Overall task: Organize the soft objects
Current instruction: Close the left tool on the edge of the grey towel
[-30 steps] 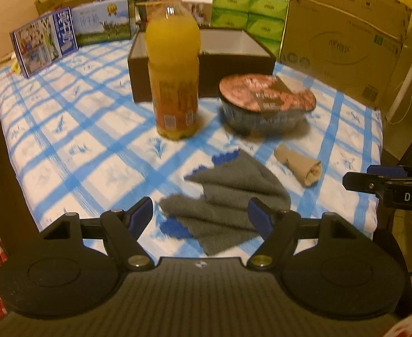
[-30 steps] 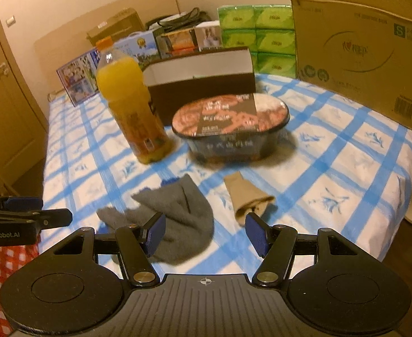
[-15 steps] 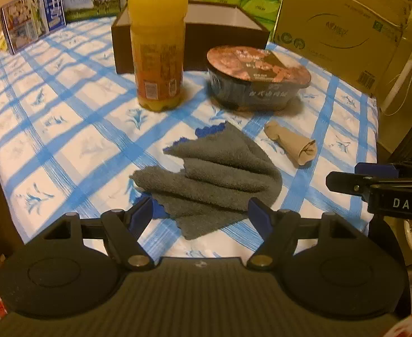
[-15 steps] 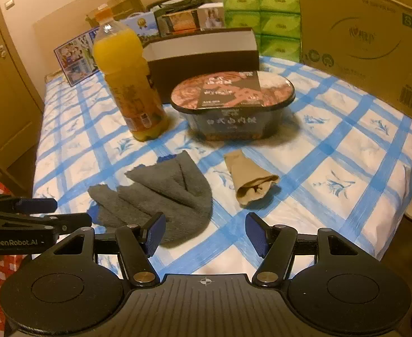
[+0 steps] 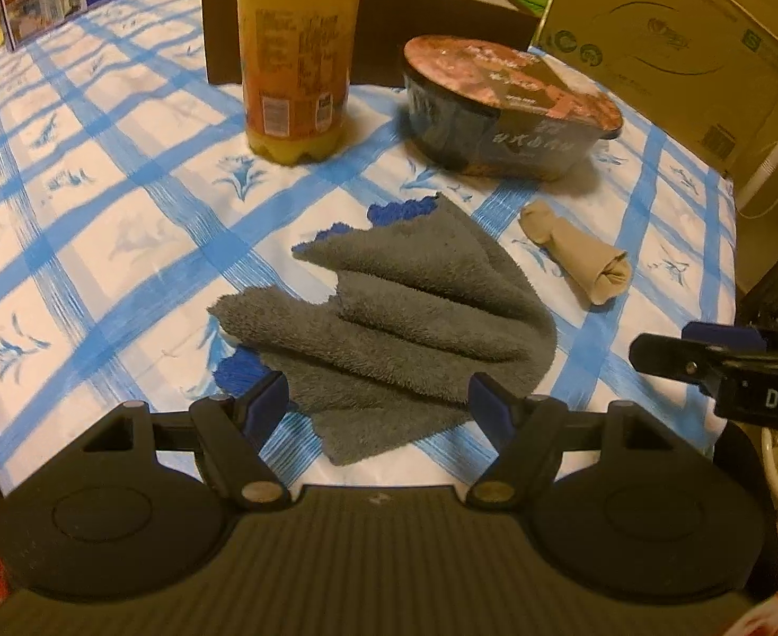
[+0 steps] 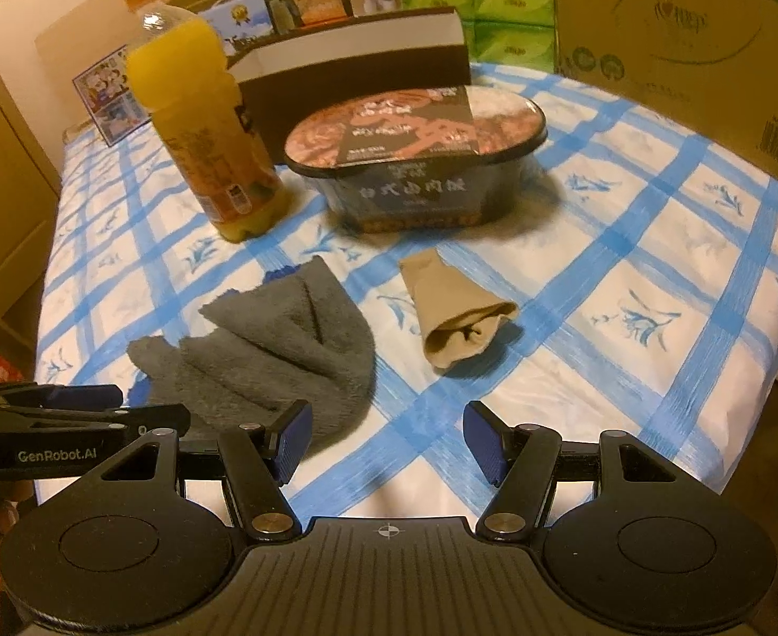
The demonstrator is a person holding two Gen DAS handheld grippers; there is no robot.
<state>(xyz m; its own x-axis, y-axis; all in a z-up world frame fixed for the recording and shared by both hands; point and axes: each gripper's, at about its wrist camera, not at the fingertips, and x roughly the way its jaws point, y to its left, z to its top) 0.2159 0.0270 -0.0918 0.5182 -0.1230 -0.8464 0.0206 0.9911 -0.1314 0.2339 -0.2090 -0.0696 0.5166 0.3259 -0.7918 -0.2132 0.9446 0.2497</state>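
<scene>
Left wrist view: left gripper point(image 5: 378, 400) with jaws apart, nothing between the pads, poised over the near edge of the grey towel point(image 5: 405, 312). Towel lies crumpled in loose folds on the blue-checked tablecloth point(image 5: 97, 212), blue trim showing at its far and near-left corners. Rolled beige sock point(image 5: 580, 254) lies just right of the towel, apart from it, open end toward the camera. Right gripper point(image 6: 387, 440) likewise has its jaws apart and empty, above bare cloth between towel point(image 6: 277, 344) and sock point(image 6: 458, 312). Containers: orange juice bottle point(image 6: 203, 132) upright, capped, nearly full. Sealed instant-meal bowl point(image 6: 415, 159) beside it, printed lid on, contents not visible. Dark open box point(image 6: 352, 69) behind both, white inner wall visible; cannot tell what is inside. Large cardboard carton point(image 6: 696, 42) at the far right edge of the table, closed. Green tissue packs point(image 6: 474, 5) stacked behind the dark box.
</scene>
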